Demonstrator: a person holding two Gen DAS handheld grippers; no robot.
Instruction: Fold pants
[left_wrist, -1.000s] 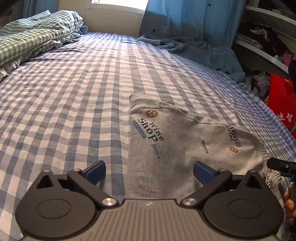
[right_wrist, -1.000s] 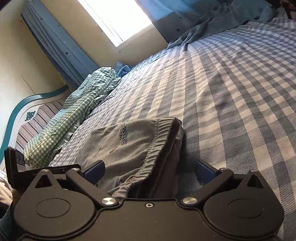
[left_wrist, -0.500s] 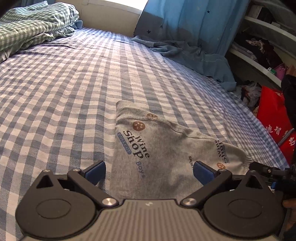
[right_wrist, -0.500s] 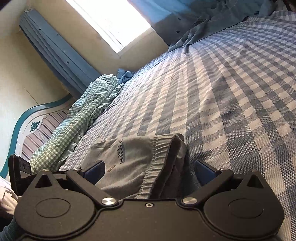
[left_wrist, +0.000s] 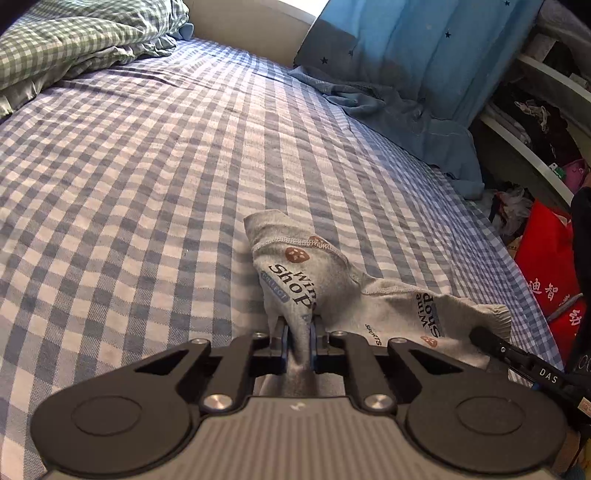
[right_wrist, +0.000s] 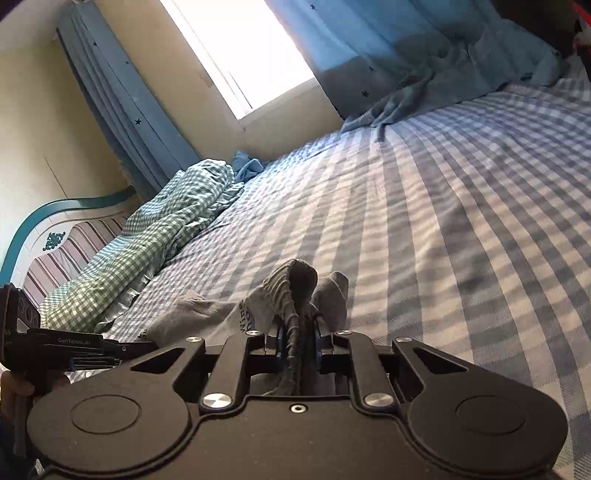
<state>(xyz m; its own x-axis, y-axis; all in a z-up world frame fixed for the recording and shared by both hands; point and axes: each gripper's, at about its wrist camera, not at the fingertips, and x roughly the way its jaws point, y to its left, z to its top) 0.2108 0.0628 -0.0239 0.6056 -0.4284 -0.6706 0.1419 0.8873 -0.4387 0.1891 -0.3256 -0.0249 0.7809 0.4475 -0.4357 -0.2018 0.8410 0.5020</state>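
The grey pants (left_wrist: 325, 280), printed with "Wine Shop" and small brown biscuits, lie folded on the blue checked bed (left_wrist: 147, 166) near its front edge. My left gripper (left_wrist: 297, 332) is shut on the leg end of the pants, which bunches up between the blue pads. My right gripper (right_wrist: 298, 332) is shut on the ribbed elastic waistband (right_wrist: 286, 295), which stands up in a ridge. The right gripper's tip also shows at the right of the left wrist view (left_wrist: 517, 358), at the waistband end.
A green checked quilt (left_wrist: 74, 40) is heaped at the headboard end. A blue curtain (left_wrist: 424, 48) and crumpled blue cloth (left_wrist: 406, 110) lie at the far edge. Shelves with clothes (left_wrist: 535, 110) and a red bag (left_wrist: 546, 269) stand beside the bed.
Both grippers were open around the pants and have closed on the cloth. The fabric now bunches up at each end.
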